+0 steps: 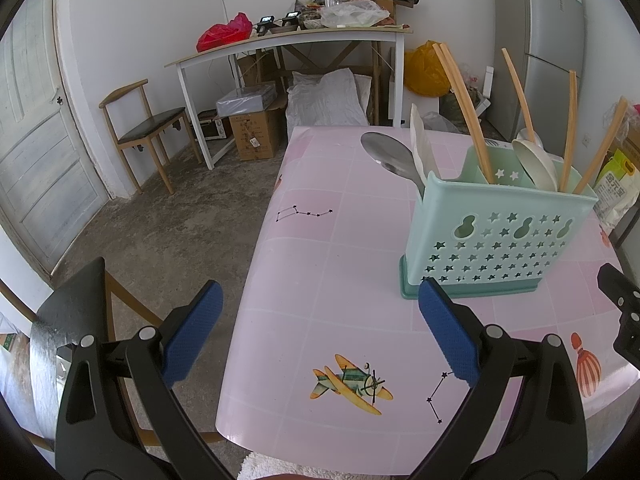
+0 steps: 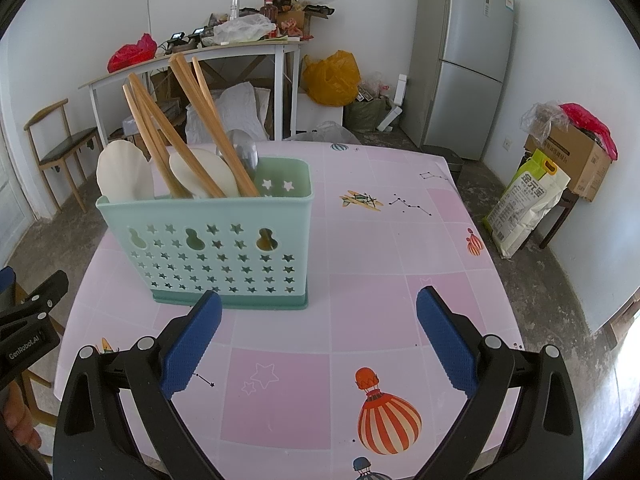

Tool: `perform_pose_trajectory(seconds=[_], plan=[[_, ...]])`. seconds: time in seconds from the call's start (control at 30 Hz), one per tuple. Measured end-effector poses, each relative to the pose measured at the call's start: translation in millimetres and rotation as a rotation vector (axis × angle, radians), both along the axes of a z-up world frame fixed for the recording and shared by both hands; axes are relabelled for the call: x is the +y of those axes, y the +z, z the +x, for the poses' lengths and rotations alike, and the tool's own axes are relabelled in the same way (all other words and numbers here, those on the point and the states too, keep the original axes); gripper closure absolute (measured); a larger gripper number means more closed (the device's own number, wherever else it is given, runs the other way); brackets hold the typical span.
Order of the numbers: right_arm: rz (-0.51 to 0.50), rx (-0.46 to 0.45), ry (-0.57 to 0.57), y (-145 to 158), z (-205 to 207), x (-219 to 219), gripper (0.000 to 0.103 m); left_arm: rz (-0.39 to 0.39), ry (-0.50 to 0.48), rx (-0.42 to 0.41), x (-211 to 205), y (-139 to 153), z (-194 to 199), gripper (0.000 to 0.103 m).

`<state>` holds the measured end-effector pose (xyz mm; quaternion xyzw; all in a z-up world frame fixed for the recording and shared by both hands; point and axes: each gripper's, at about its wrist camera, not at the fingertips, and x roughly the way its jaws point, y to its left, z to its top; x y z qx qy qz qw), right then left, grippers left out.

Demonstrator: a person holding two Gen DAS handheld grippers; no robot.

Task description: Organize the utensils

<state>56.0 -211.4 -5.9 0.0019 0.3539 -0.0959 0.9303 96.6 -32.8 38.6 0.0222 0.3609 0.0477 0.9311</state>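
A mint green utensil holder (image 1: pixel 496 240) (image 2: pixel 208 248) with star cut-outs stands on the pink table (image 1: pixel 320 272) (image 2: pixel 380 260). In it are several wooden chopsticks (image 1: pixel 464 108) (image 2: pixel 200 120), white spoons (image 1: pixel 536 164) (image 2: pixel 120 172) and a metal spoon (image 1: pixel 390 156) (image 2: pixel 244 152). My left gripper (image 1: pixel 318 336) hovers open over the table's left edge, nothing between its blue pads. My right gripper (image 2: pixel 318 338) is open too, just in front of the holder and empty. The other gripper shows at the right edge of the left wrist view and the left edge of the right wrist view.
A wooden chair (image 1: pixel 148 128) and a cluttered white side table (image 1: pixel 288 40) stand at the back wall. A grey fridge (image 2: pixel 464 56) is at the back right. A rice bag (image 2: pixel 524 204) and a cardboard box (image 2: pixel 576 156) sit on the floor at right.
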Motion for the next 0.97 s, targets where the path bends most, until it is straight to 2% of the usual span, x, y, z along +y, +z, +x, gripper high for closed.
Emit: perform_pose_trajectory(seconds=[0.97], plan=[[0.003, -0.001, -0.001, 0.2, 0.0, -0.4, 0.008, -0.005, 0.002, 0.003, -3.1, -0.1, -1.3, 0.009]])
